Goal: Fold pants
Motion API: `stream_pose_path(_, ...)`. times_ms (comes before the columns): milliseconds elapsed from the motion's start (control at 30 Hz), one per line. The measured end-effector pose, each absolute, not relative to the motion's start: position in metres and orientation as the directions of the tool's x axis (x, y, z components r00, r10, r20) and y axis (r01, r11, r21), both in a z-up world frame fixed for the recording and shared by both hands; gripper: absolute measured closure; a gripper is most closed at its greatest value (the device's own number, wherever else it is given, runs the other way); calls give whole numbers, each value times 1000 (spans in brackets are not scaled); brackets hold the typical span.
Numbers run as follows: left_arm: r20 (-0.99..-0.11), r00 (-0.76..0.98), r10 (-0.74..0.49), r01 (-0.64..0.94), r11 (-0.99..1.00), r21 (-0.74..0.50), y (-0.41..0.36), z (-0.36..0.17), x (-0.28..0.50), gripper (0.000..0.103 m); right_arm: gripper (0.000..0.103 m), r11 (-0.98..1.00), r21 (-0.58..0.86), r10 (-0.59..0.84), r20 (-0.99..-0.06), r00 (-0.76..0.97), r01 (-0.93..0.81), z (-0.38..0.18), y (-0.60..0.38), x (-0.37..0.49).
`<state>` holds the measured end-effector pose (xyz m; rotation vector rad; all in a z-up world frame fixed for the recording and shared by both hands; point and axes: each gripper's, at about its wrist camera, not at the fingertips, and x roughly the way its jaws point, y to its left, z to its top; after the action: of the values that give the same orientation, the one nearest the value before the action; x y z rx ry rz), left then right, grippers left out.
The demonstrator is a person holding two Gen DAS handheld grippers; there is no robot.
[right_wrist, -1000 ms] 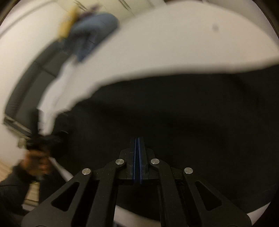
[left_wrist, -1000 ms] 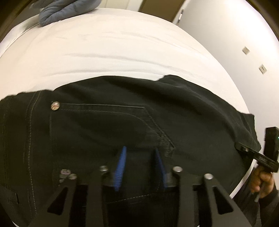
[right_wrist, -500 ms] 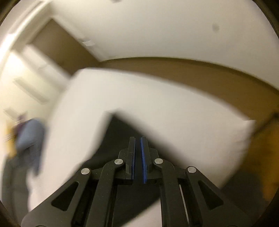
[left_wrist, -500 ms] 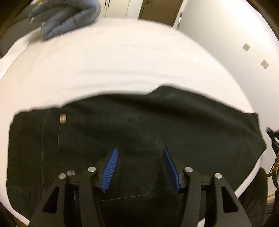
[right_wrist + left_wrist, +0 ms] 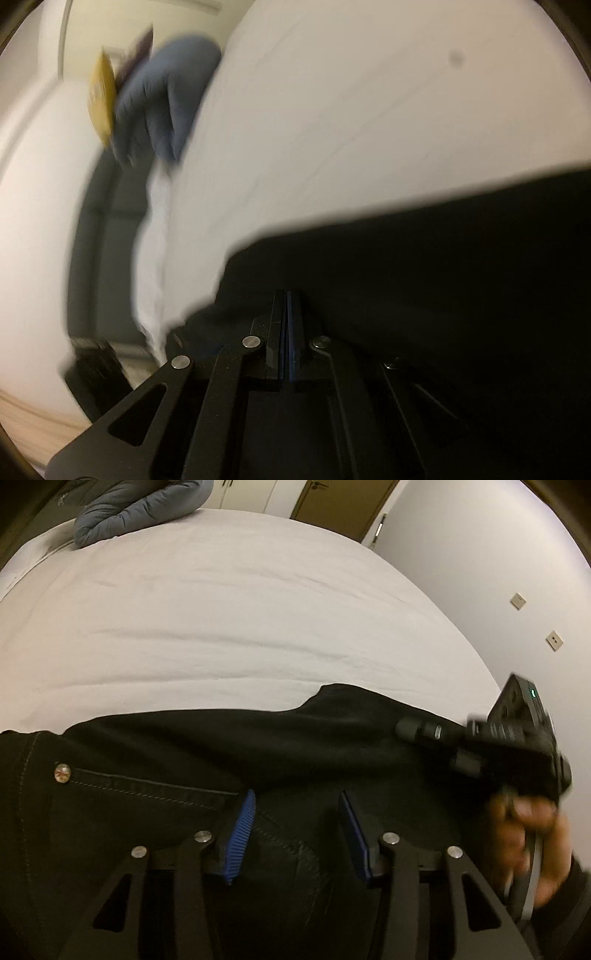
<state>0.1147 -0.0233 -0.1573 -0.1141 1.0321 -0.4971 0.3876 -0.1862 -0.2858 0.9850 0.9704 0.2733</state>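
Observation:
Black jeans (image 5: 155, 794) lie folded on a white bed (image 5: 229, 602), back pocket and metal rivet (image 5: 61, 772) facing up. My left gripper (image 5: 297, 805) is open, blue pads spread just above the pocket area. My right gripper (image 5: 286, 299) is shut, pads together over the jeans (image 5: 424, 280); nothing shows between the pads. It also shows in the left wrist view (image 5: 480, 746), held in a hand above the right end of the jeans.
A grey-blue puffy jacket (image 5: 136, 506) lies at the far corner of the bed; it also shows in the right wrist view (image 5: 162, 96) beside a yellow item (image 5: 101, 96). A wall (image 5: 480, 572) borders the bed's right side. A dark headboard panel (image 5: 107, 240) runs along the bed.
My right gripper swung back over the right end of the jeans, staying shut. My left gripper opened wider and sits close above the pocket.

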Motion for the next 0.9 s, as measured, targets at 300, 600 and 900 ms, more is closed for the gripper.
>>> stream_pose_path(300,-742,531,-408,266,912,-311,14,-144,83,40,96,718,667,408,-635,656,199,-213,-261,385)
stream_pose_path(600,-735,524,-430,196,901,-387,58,-167,67,50,103,701,710,612,-645,458,64,-255,-173,431)
stream_pose_path(900,-716,593,-369,222,929,-295,60,-153,62,36,96,670,739,551,-560,619,73,-198,-249,304)
